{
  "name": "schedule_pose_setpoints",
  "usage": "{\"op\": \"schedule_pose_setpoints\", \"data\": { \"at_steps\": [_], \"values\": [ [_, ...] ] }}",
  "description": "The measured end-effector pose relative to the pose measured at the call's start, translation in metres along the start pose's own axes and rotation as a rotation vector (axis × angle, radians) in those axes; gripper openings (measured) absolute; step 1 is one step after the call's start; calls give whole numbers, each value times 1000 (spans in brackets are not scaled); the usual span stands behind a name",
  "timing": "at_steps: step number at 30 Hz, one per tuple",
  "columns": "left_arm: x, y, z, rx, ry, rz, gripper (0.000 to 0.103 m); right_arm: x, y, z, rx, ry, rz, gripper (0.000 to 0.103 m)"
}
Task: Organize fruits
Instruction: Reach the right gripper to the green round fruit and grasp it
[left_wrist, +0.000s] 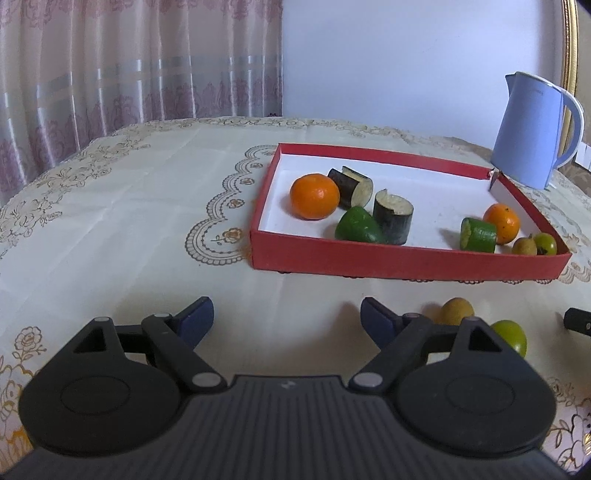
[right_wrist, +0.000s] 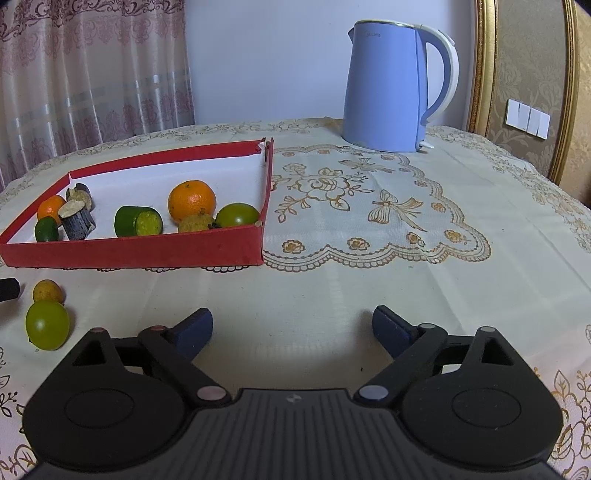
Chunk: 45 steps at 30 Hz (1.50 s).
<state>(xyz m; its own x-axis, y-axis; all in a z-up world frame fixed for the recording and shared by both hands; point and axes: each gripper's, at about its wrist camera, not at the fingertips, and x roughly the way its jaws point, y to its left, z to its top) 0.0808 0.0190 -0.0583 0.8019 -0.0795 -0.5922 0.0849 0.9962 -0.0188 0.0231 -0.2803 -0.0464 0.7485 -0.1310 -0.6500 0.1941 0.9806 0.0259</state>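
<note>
Both the left gripper (left_wrist: 287, 320) and right gripper (right_wrist: 292, 329) gape wide, empty; the green fruit (right_wrist: 47, 324) near the table's front edge looks light, firm, rollable; grip across its middle.

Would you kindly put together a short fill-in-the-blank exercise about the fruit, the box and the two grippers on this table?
1. The box holding the cut pieces has outer walls coloured ____.
2. The number of whole oranges inside it, such as the nearer-right orange, is ____.
3. The small green fruit and the small yellow fruit lie ____ the box, on the tablecloth.
4. The left gripper and the right gripper both have their jaws ____.

Missing words: red; two; outside; open
</note>
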Motion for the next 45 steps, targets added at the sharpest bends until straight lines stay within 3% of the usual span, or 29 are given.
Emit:
{"op": "schedule_pose_setpoints", "data": {
  "at_steps": [6, 10, 14, 21, 29, 32, 34, 37, 45],
  "values": [
    [3, -3, -2, 21, -3, 8, 88, 0, 0, 0, 1, -3, -1, 94],
    [3, -1, -2, 12, 0, 0, 89, -9, 0, -1, 4, -55, -6, 94],
    [3, -1, -2, 13, 4, -4, 92, -26, 6, -2, -10, -96, 74, 94],
    [3, -1, -2, 9, 7, -7, 93, -62, 41, 0, -154, -193, 169, 94],
    [4, -1, -2, 8, 10, -10, 97, -68, 77, -2, -258, -190, 266, 93],
    [4, 0, -2, 3, 10, -6, 97, -62, 89, -3, -296, -164, 301, 78],
    [4, 2, -2, -10, 8, -6, 97, -52, 97, -3, -318, -118, 322, 53],
    [3, 5, -2, -29, 6, -11, 97, -40, 100, -3, -292, -70, 388, 52],
    [3, 6, -2, -34, 6, -12, 98, -32, 110, -5, -309, -28, 440, 52]
  ]
}}
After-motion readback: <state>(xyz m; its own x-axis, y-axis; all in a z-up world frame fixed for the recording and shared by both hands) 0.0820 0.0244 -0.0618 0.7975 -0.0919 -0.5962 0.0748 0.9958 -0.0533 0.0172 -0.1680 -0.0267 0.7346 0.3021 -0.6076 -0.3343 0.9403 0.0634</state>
